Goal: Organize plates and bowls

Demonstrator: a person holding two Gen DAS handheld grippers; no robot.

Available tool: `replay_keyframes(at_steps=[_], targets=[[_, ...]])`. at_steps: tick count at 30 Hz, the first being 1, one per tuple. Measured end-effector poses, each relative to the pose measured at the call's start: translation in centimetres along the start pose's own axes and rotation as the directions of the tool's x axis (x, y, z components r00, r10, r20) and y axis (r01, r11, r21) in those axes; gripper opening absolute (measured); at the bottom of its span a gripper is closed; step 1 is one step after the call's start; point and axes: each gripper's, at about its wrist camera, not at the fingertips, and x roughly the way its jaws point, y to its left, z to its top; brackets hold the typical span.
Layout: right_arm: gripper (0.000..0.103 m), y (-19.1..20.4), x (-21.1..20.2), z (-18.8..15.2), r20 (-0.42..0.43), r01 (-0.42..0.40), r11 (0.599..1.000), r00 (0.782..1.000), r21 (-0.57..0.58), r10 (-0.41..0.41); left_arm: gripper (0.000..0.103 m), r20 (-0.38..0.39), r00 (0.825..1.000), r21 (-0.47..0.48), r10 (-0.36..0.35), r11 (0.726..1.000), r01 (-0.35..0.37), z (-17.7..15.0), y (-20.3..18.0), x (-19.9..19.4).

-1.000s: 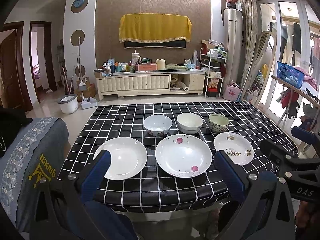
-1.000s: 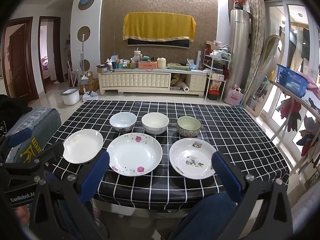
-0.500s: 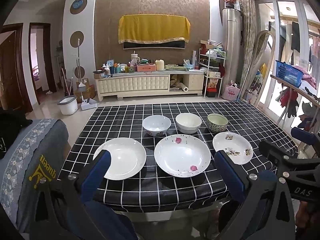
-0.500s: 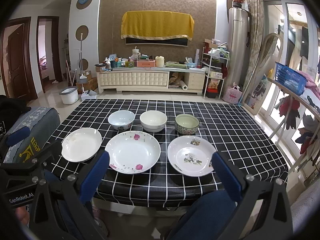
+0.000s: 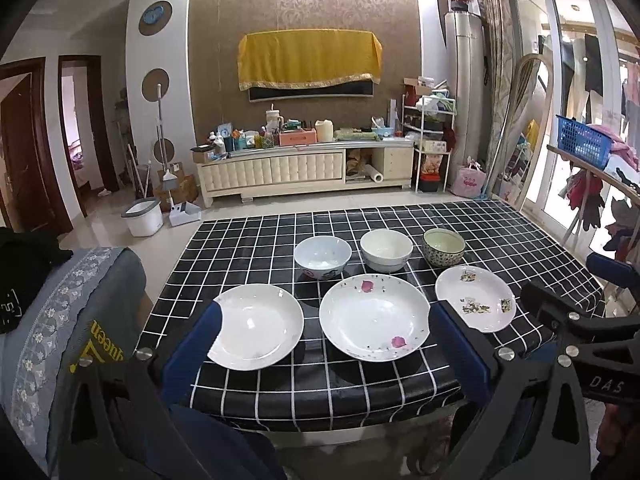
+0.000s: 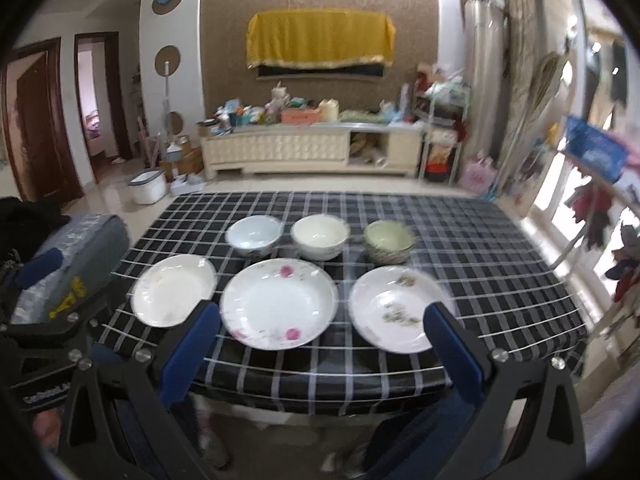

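Three plates lie in a front row on the black checked table [image 5: 500,232]: a plain white plate [image 5: 260,330] [image 6: 174,290], a larger pink-flowered plate [image 5: 374,326] [image 6: 278,308], and a small patterned plate [image 5: 476,302] [image 6: 400,308]. Behind them stand a pale blue bowl [image 5: 322,256] [image 6: 254,234], a cream bowl [image 5: 386,248] [image 6: 320,234] and a green patterned bowl [image 5: 444,246] [image 6: 388,240]. My left gripper [image 5: 324,324] is open and empty before the table's near edge. My right gripper [image 6: 326,324] is open and empty too, held off the table.
A grey cushioned seat [image 5: 80,320] stands at the table's left. A drying rack with a blue basket [image 5: 584,146] is at the right. A TV cabinet [image 5: 304,170] and a white bin [image 5: 142,216] are beyond the table.
Both grippers have moved slightly forward toward the table. The right wrist view is now blurred from motion. The plates and bowls have not moved.
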Motion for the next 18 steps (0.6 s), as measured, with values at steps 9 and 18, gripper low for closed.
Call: replay_keyframes(at_steps=[9, 18], targets=[[0.103, 3.1, 4.5, 3.4, -0.021, -0.030, 0.999, 0.999, -0.040, 0.029, 0.102, -0.062, 0.997, -0.013, 0.045, 0.999, -0.046, 2.7, 3.8, 3.7], [0.103, 9.0, 11.8, 5.7, -0.116, -0.126, 0.983, 0.987, -0.134, 0.111, 0.102, -0.111, 0.984, -0.117, 0.141, 0.981, -0.154, 3.8, 11.1, 8.8]])
